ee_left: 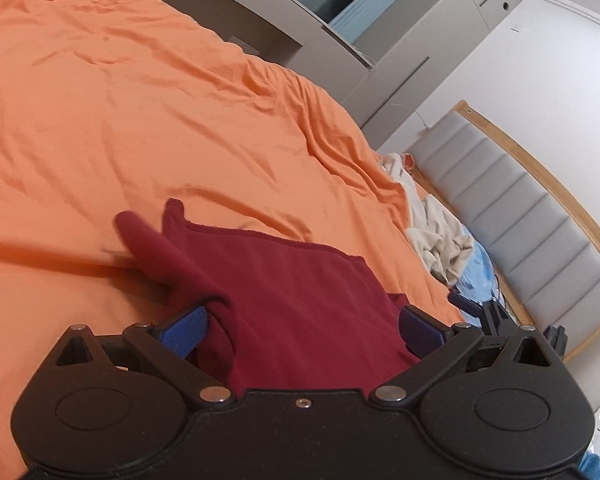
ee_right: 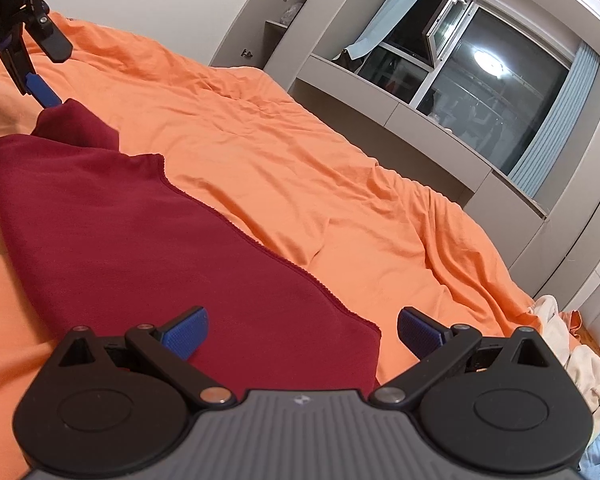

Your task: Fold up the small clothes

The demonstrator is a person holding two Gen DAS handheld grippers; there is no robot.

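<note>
Spread claws (ee_left: 303, 330) (ee_right: 302, 330) flank maroon garment (ee_right: 140, 240).

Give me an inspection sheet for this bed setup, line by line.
Surface: orange bedsheet, wrinkled.
Job's things: dark red garment spread on the sheet, one corner lifted.
Clutter: cream clothes heaped at the bed's edge, light blue fabric beside them.
Grippers: left gripper jaws wide apart, red cloth between them; right gripper jaws wide apart over the garment's edge.
Cables: nothing seen.
Surroundings: padded grey headboard, window with blue curtains, grey cabinets.
</note>
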